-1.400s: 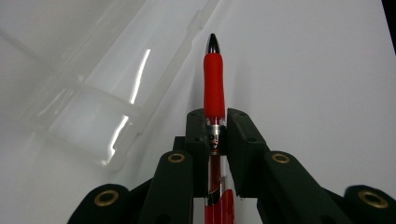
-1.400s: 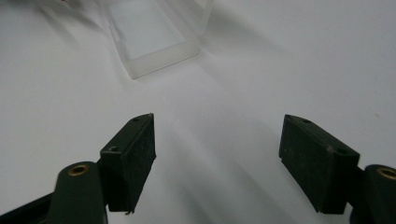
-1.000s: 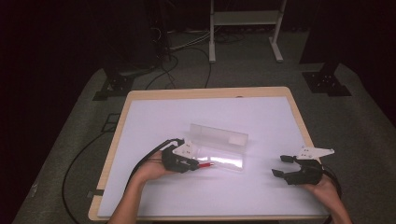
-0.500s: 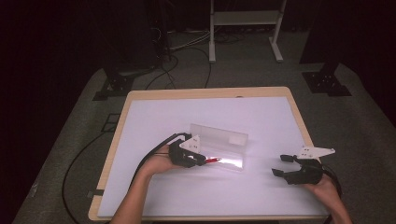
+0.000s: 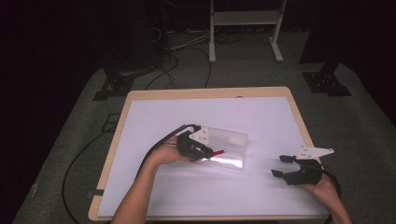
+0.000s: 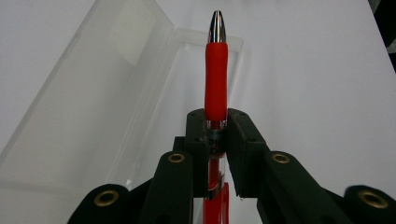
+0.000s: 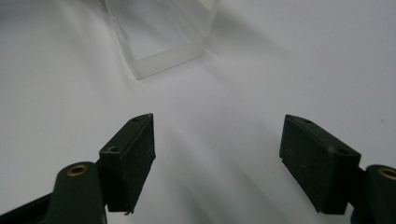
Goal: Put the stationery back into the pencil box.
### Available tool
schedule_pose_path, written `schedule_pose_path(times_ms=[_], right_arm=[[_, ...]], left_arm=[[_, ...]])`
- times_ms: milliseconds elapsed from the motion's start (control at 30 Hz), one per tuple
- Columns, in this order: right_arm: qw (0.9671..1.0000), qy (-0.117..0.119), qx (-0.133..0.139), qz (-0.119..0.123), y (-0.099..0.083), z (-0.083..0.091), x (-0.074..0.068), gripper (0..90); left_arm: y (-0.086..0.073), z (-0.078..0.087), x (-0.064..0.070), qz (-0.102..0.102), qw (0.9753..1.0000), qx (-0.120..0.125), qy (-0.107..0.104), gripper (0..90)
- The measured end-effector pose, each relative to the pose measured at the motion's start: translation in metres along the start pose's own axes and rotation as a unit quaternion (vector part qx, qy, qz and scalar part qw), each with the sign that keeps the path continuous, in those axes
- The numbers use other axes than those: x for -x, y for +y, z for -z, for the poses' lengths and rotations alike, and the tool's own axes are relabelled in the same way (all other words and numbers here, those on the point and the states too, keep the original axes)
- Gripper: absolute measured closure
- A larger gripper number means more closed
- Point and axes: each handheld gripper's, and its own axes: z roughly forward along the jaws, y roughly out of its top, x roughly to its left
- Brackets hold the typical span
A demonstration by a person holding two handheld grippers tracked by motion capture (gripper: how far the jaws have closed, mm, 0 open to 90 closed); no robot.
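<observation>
Right then, my left gripper point(image 6: 216, 133) was clamped tight on a red pen point(image 6: 216, 79), my two black jaws pressing its barrel from either side just below the rubbery red grip. The pen ran straight out ahead of my fingers, its silver tip point(image 6: 217, 25) pointing away from me. Beneath and beyond my jaws lay a clear plastic case point(image 6: 84, 107), open, with its lid point(image 6: 60, 102) folded back off to the left of my fingers and its tray point(image 6: 187, 84) running under the pen. Nothing lay in the tray that I could make out, though the clear plastic on the white surface made this hard to judge; whether the pen was touching the tray or held just above it, I could not tell.

From the high view, my left gripper point(image 5: 198, 148) sat at the near left end of the case point(image 5: 224, 147), with the pen point(image 5: 212, 154) angled over its near edge, on the white table point(image 5: 261, 116).

My right gripper point(image 7: 217, 158) was spread wide and held nothing, my jaws well apart with bare white table point(image 7: 243, 93) between them. One end of the case point(image 7: 161, 42) stood ahead of my fingers, somewhat to the left. In the high view that gripper point(image 5: 286, 167) rested well apart from the case, near the table's right edge.
</observation>
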Motion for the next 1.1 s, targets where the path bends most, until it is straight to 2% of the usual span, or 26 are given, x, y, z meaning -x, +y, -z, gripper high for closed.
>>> schedule_pose_path(times_ms=[167, 200, 267, 300, 433, 567, 733, 833, 1100], right_arm=[[1.0, 0.001, 0.005, 0.0, 0.0, 0.001, 0.0, 25.9], [1.0, 0.001, 0.005, -0.001, 0.0, 0.001, 0.0, 25.9], [1.0, 0.002, 0.006, -0.001, 0.0, 0.002, 0.0, 25.9], [1.0, 0.002, 0.006, -0.001, 0.0, 0.002, 0.0, 25.9], [1.0, 0.002, 0.008, 0.0, 0.0, 0.003, 0.0, 25.9], [1.0, 0.002, 0.009, 0.001, 0.001, 0.003, 0.0, 25.9], [0.9999, 0.002, 0.011, 0.001, 0.001, 0.004, 0.0, 25.9], [0.9999, 0.002, 0.012, 0.001, 0.001, 0.005, 0.0, 25.9], [0.9999, 0.001, 0.014, 0.002, 0.001, 0.005, 0.0, 25.9]], left_arm=[[0.008, -0.006, -0.005, -0.008, 1.0, -0.006, -0.001, 79.4], [0.009, -0.007, -0.006, -0.008, 0.9999, -0.007, -0.006, 79.4], [0.012, -0.008, -0.007, -0.012, 0.9999, -0.005, 0.004, 79.5], [0.014, -0.009, -0.008, -0.015, 0.9999, -0.006, 0.001, 79.6], [0.018, -0.013, -0.009, -0.024, 0.9994, -0.023, 0.008, 79.5], [0.024, -0.016, -0.011, -0.026, 0.9995, -0.016, 0.006, 79.5], [0.032, -0.021, -0.014, -0.037, 0.999, -0.024, 0.004, 79.6], [0.033, -0.026, -0.016, -0.033, 0.9992, -0.021, -0.002, 79.5], [0.03, -0.042, -0.02, -0.03, 0.9988, -0.037, -0.015, 79.5]])
